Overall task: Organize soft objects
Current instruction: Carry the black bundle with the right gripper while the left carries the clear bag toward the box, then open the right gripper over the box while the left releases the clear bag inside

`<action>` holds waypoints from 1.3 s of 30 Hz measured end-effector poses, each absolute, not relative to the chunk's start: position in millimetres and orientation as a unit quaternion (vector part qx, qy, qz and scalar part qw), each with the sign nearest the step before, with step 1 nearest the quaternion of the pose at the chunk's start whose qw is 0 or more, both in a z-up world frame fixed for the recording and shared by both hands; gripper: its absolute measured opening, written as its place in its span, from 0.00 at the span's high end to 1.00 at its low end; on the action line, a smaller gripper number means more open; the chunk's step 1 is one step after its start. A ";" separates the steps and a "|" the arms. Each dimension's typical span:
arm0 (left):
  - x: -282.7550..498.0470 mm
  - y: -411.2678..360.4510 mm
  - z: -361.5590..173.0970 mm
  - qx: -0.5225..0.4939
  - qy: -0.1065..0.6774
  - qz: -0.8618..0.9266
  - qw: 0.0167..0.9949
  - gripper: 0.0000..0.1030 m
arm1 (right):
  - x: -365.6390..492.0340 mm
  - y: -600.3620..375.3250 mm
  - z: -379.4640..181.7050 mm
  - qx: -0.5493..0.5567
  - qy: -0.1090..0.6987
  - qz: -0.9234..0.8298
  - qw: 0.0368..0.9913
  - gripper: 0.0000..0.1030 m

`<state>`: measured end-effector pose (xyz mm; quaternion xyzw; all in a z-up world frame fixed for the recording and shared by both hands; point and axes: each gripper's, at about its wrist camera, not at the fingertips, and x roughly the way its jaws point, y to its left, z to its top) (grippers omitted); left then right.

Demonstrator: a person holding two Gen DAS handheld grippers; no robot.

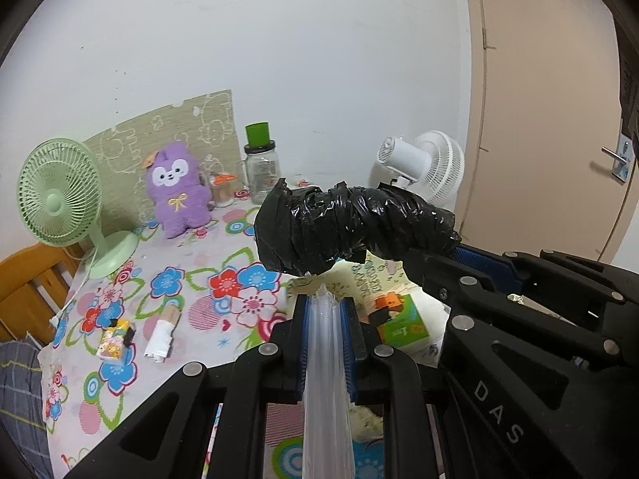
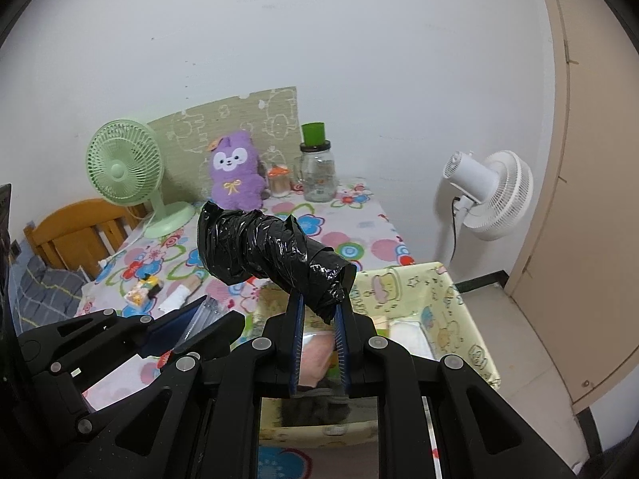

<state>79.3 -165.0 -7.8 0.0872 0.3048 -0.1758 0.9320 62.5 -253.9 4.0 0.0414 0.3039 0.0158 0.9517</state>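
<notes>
My right gripper [image 2: 318,299] is shut on one end of a roll of black plastic bags [image 2: 263,245], held in the air over a yellow cartoon-print fabric bin [image 2: 467,319]. The roll [image 1: 351,225] also shows in the left wrist view, with the right gripper [image 1: 435,255] coming in from the right. My left gripper [image 1: 328,299] is shut on a clear folded plastic bag [image 1: 325,379], just below the roll. A purple plush bunny [image 1: 175,191] sits at the back of the table [image 1: 239,295].
On the floral tablecloth stand a green fan [image 1: 60,199], a glass jar with a green cup [image 1: 261,167], a small snack box [image 1: 116,339] and a white-wrapped stick [image 1: 161,335]. A white fan [image 2: 491,195] stands by the door. The bin holds soft items [image 2: 315,359].
</notes>
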 end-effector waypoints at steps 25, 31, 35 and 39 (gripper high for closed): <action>114.1 -219.3 -35.1 0.098 0.346 -0.195 0.913 0.85 | 88.6 -313.1 -28.3 0.066 0.343 -0.018 0.937 0.83; 123.9 -225.1 -44.3 0.099 0.356 -0.185 0.910 0.72 | 95.6 -317.6 -36.9 0.070 0.356 -0.019 0.932 0.83; 129.4 -225.4 -48.4 0.101 0.362 -0.175 0.910 0.58 | 98.7 -320.5 -42.4 0.076 0.365 -0.021 0.928 0.81; 130.6 -225.9 -50.5 0.110 0.362 -0.166 0.911 0.31 | 101.5 -320.9 -46.0 0.083 0.373 -0.023 0.924 0.60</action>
